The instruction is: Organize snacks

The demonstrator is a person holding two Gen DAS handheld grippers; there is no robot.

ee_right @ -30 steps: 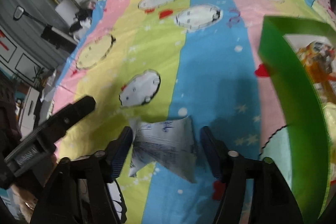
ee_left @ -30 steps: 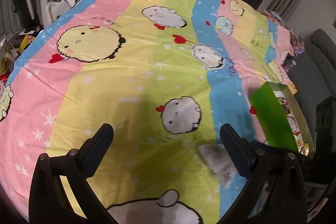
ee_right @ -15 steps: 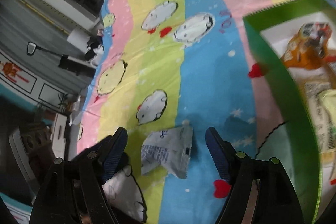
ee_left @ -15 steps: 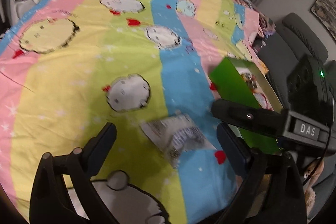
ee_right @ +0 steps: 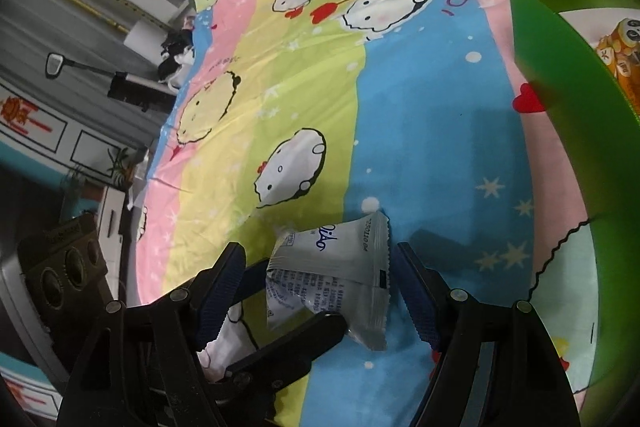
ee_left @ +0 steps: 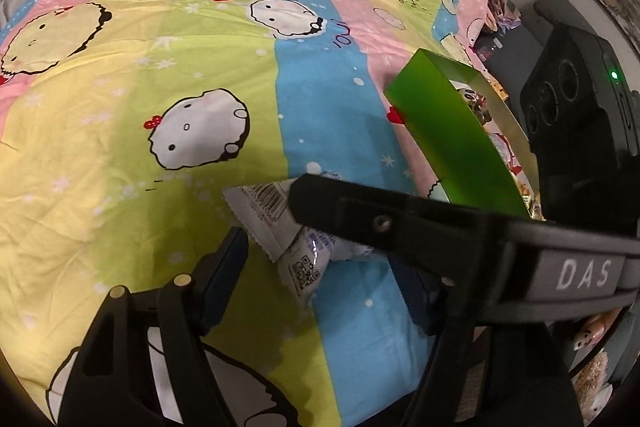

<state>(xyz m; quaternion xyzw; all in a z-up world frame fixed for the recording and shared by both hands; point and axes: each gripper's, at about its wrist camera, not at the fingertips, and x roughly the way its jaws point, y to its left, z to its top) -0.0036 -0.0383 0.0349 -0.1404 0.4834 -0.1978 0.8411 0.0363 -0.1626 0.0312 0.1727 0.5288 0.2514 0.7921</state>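
Right wrist view: a white snack packet lies crumpled on the bed, on its blue stripe. My right fingers straddle it, parted, pads not touching. My left fingers are closing around the same packet from the other side, still apart from it. A green box holding snacks stands near, toward the bed's right edge; open bedspread lies ahead.
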